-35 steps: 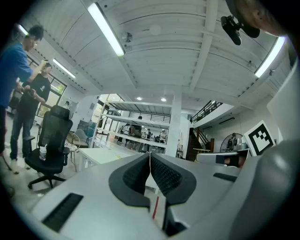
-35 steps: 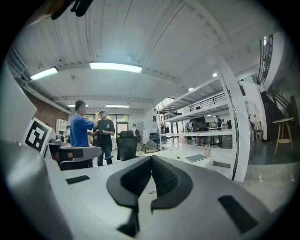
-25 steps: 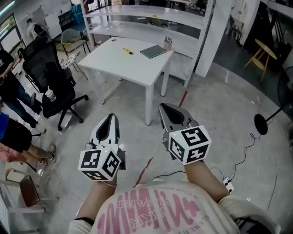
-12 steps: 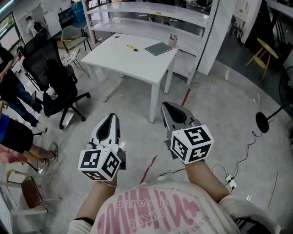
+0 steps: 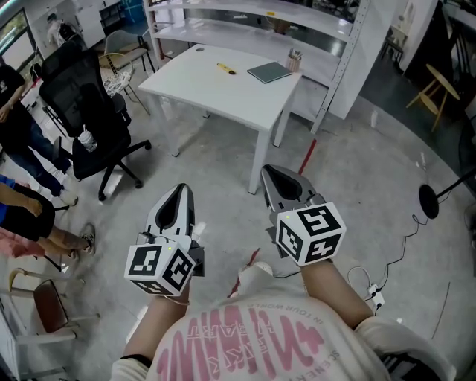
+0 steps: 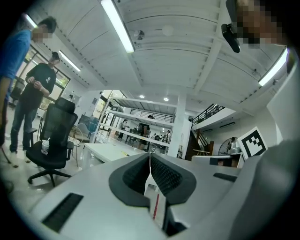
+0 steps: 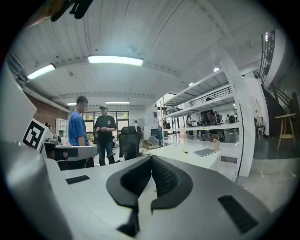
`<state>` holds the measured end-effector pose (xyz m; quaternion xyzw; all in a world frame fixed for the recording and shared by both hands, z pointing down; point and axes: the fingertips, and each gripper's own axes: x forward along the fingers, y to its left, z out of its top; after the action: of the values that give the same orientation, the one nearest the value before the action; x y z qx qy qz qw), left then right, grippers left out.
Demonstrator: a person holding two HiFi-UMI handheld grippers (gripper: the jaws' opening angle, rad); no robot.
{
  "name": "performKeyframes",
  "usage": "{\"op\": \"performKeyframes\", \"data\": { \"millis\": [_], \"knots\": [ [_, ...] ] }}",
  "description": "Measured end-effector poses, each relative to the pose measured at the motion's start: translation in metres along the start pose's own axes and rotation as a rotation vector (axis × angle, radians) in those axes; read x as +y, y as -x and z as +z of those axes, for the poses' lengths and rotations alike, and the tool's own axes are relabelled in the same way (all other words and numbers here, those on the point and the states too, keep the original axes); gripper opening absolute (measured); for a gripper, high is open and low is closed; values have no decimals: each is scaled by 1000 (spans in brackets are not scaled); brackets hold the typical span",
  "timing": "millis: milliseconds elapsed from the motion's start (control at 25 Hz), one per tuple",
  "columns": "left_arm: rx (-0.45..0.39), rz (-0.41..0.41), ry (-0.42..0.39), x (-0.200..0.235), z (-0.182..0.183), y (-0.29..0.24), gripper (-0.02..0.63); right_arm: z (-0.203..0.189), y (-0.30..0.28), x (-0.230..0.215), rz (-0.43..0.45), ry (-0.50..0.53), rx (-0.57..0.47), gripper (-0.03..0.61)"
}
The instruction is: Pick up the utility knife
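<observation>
The utility knife [image 5: 226, 68] is a small yellow and dark thing lying on the white table [image 5: 216, 89] far ahead; it shows as a yellow speck [image 7: 186, 151] in the right gripper view. My left gripper [image 5: 181, 190] and right gripper [image 5: 266, 175] are held side by side over the concrete floor, well short of the table. Both are shut with nothing between the jaws; the dark pads meet at the tips in the left gripper view [image 6: 149, 154] and the right gripper view [image 7: 151, 158].
A dark notebook [image 5: 270, 72] and a pen cup [image 5: 294, 58] sit on the table's far right. White shelving [image 5: 253, 18] stands behind it. A black office chair [image 5: 78, 111] and people [image 5: 22, 193] are at the left. Cables [image 5: 401, 238] and a stand base [image 5: 426, 201] lie on the floor at the right.
The table and knife have shifted up and right in the head view as the person moved. Both grippers keep their places in the picture, still shut.
</observation>
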<state>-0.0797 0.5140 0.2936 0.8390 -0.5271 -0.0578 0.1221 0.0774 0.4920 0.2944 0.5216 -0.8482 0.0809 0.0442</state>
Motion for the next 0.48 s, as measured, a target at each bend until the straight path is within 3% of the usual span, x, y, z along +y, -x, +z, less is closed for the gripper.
{"op": "performKeyframes", "data": {
  "millis": [480],
  "knots": [
    [-35,-5,-21,23,14,-65,25,15,-62,-37,12,25,-17,14]
  ]
}}
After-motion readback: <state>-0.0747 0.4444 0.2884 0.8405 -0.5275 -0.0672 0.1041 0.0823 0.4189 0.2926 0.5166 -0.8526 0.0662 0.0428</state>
